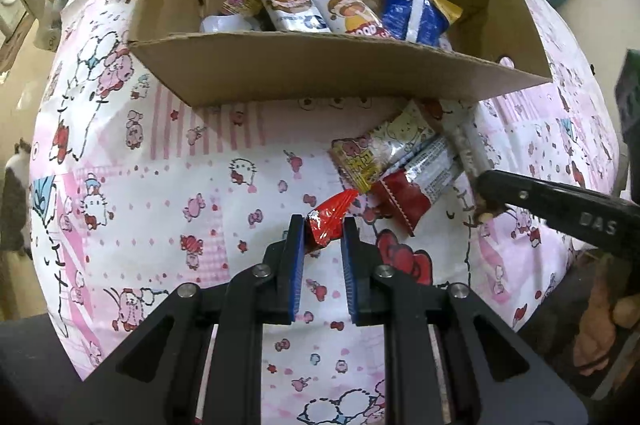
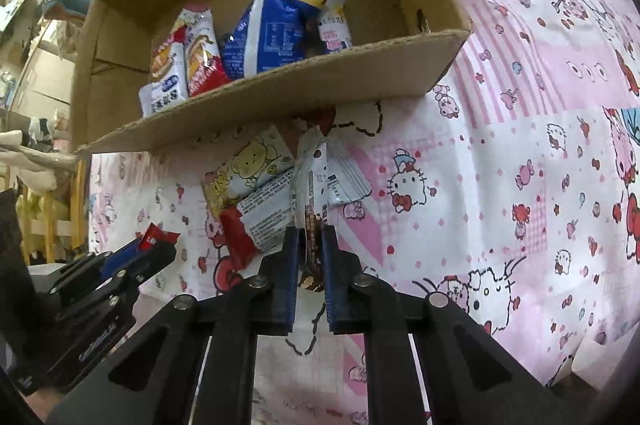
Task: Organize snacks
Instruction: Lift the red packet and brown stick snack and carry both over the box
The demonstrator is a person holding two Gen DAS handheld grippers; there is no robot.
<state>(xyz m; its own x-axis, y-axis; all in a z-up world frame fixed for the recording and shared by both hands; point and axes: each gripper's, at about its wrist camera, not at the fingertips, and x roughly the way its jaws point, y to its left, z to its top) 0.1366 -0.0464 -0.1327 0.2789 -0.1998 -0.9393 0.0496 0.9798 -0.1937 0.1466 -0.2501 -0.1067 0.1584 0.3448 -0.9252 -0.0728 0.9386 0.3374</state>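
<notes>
Both grippers are pinched shut.
The left gripper (image 1: 322, 229) and right gripper (image 2: 310, 245) each squeeze something, side by side.

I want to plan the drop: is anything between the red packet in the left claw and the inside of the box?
Only the box's near wall stands between. The red packet sits lower than its rim, so it must go over it. Nothing else blocks the way.

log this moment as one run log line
left tool: shut on red wrapper | right tool: shut on white packet | cardboard box: holds snacks | two packets remain on sheet
</notes>
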